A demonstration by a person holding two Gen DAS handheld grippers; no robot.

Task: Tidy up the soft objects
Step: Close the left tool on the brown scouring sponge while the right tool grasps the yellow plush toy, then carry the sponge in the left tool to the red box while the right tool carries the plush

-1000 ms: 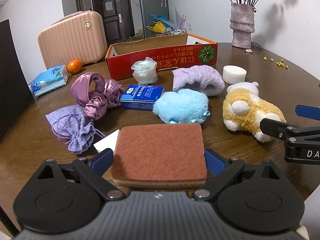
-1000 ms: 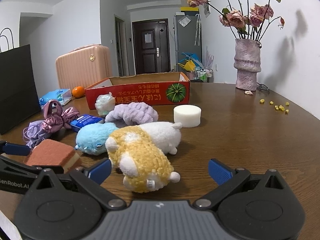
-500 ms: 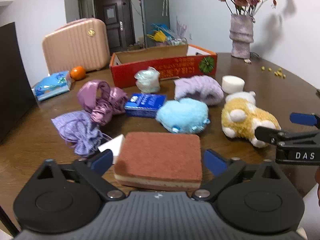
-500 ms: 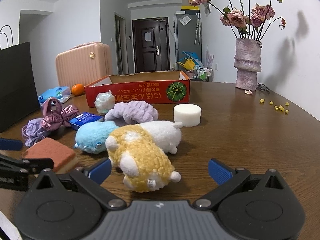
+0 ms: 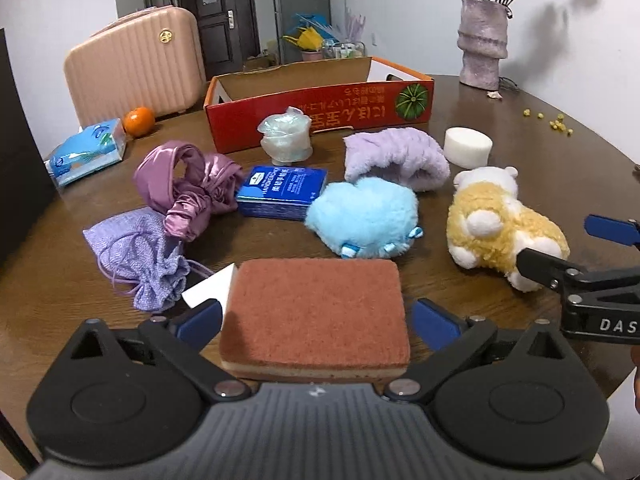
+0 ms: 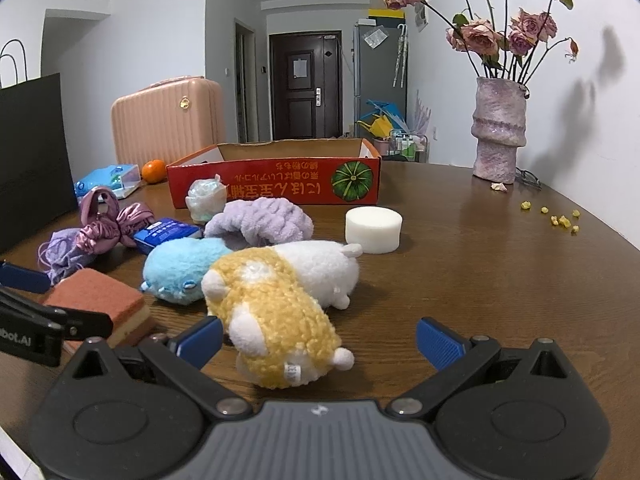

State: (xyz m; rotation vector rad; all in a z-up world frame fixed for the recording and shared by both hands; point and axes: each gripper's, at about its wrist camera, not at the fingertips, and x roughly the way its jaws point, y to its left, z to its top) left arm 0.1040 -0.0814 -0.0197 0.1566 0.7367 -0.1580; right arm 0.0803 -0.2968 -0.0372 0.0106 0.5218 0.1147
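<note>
A brown scouring sponge [image 5: 316, 308] lies flat on the wooden table [image 5: 500, 120], between the jaws of my left gripper [image 5: 318, 320]. The jaws stand wide open, each blue pad just clear of the sponge's sides. A yellow-and-white plush [image 6: 272, 312] lies between the fingers of my open right gripper [image 6: 320, 342], close to the left pad and far from the right one. Behind them lie a blue plush [image 5: 364, 216], a lilac fluffy headband [image 5: 396, 156], a purple satin scrunchie [image 5: 184, 184] and a lilac drawstring pouch [image 5: 136, 252]. An open red cardboard box [image 5: 320, 104] stands further back.
A blue tissue packet [image 5: 282, 190], a crumpled plastic wrap [image 5: 286, 136] and a white foam disc [image 5: 468, 146] lie among the soft things. At the back left are a tissue pack [image 5: 88, 152], an orange [image 5: 138, 120] and a pink suitcase [image 5: 132, 68]. A flower vase [image 5: 482, 46] stands back right.
The left gripper's jaws have spread wider, away from the sponge's sides, and the sponge stays on the table. The right gripper and the plush have not moved.
</note>
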